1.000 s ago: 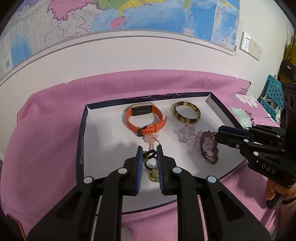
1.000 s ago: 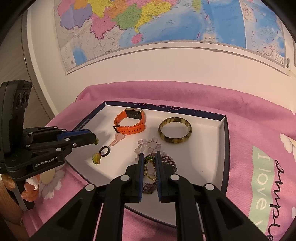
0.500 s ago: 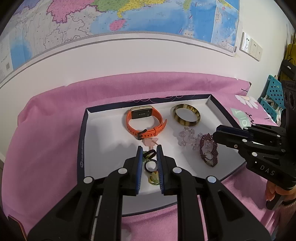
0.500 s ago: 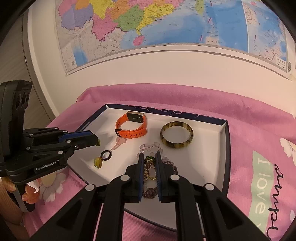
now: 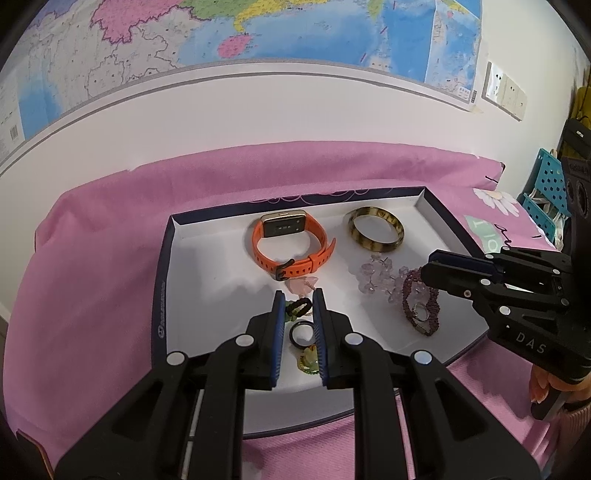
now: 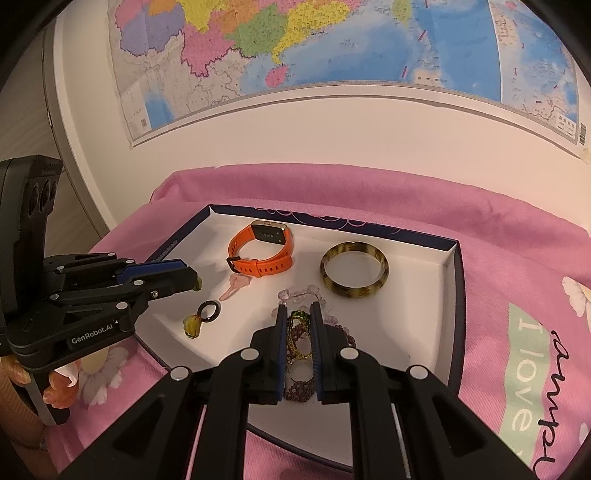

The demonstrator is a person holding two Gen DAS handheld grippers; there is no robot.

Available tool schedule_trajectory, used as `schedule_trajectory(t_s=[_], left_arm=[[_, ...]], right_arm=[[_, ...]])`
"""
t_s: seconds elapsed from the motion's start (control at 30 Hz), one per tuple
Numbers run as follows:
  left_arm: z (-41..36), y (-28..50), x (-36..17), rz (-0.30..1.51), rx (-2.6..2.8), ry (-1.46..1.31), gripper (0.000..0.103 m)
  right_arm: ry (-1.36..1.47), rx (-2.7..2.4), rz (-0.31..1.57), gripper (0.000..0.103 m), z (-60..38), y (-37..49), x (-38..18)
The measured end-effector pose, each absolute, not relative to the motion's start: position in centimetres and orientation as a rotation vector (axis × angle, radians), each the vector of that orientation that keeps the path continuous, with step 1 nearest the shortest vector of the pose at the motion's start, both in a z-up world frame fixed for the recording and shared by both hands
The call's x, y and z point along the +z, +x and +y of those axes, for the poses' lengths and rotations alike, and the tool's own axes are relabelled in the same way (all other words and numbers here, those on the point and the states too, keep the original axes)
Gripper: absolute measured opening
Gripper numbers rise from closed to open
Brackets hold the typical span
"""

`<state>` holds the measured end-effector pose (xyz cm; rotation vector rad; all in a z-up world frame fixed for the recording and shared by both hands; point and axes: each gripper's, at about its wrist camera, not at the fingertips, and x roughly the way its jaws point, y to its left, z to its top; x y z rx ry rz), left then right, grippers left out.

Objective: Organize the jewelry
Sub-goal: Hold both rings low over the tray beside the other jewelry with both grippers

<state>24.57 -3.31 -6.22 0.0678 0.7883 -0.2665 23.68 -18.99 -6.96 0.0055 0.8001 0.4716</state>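
A white tray with a dark blue rim lies on pink cloth; it also shows in the right wrist view. In it lie an orange watch, a tortoiseshell bangle, a clear bead bracelet, a purple bead bracelet, a pink charm and a black ring with a yellow charm. My left gripper is shut on a small green-and-black beaded piece above the tray. My right gripper is shut on a green-and-gold beaded piece above the purple bracelet.
A wall with a map stands behind the table. The pink cloth has printed flowers and lettering at the right. A teal pegboard rack stands at the far right.
Both grippers have drawn back and up a little from the tray, each keeping its small beaded piece. The jewelry in the tray has not moved.
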Motion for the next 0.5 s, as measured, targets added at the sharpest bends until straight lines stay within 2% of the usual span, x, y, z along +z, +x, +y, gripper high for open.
schedule_trajectory(t_s=[0.5], left_arm=[[-3.34, 24.82, -6.51, 0.801, -0.265, 0.069, 0.016]], right_arm=[[-0.009, 0.471, 0.819, 0.010, -18.51, 24.34, -7.34]])
